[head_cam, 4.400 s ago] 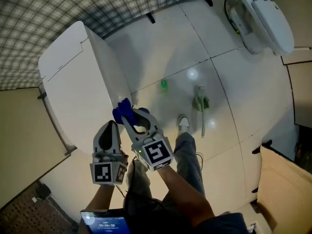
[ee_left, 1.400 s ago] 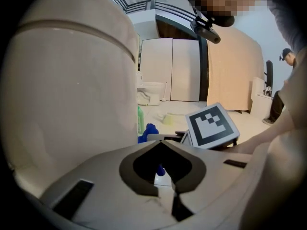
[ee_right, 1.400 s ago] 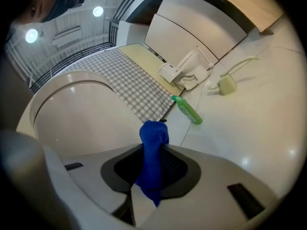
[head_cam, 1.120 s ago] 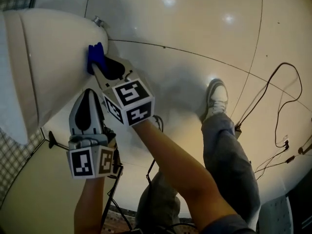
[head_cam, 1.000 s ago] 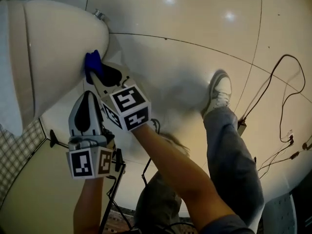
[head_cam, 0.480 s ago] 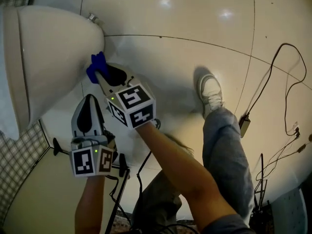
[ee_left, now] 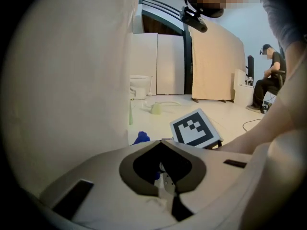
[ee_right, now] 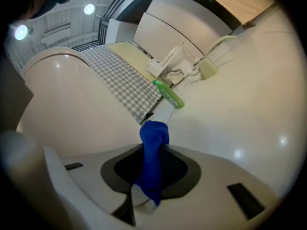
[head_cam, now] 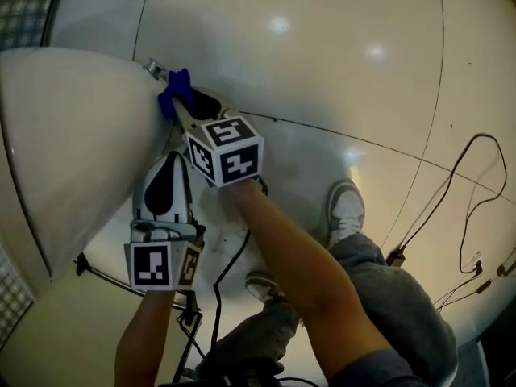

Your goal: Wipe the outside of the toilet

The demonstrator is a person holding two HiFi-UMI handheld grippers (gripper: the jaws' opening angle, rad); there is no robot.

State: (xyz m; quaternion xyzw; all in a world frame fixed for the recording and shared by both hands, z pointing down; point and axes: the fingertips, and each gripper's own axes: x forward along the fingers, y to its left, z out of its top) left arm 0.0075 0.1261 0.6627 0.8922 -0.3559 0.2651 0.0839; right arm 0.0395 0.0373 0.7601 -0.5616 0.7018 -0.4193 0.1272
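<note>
"Where is the cloth?"

"The right gripper (head_cam: 181, 110) is clamped on a blue cloth (ee_right: 153, 145). The cloth sticks out past the jaw tips and lies against the toilet (head_cam: 72, 143), low on its curved side, close to the floor (head_cam: 339, 71)."

"And the left gripper?"

"The left gripper (head_cam: 170, 160) has its jaws together, with nothing between them. It hangs just beside the same side of the toilet, nearer the person than the right gripper. Whether it touches the toilet, I cannot tell."

"Anything else nearby?"

"A green bottle (ee_right: 169, 95) sits on the floor beyond the toilet, near a checkered mat (ee_right: 124, 80). The person's shoe (head_cam: 347, 208) stands on the tiles, right of both grippers and well apart from the toilet."
</note>
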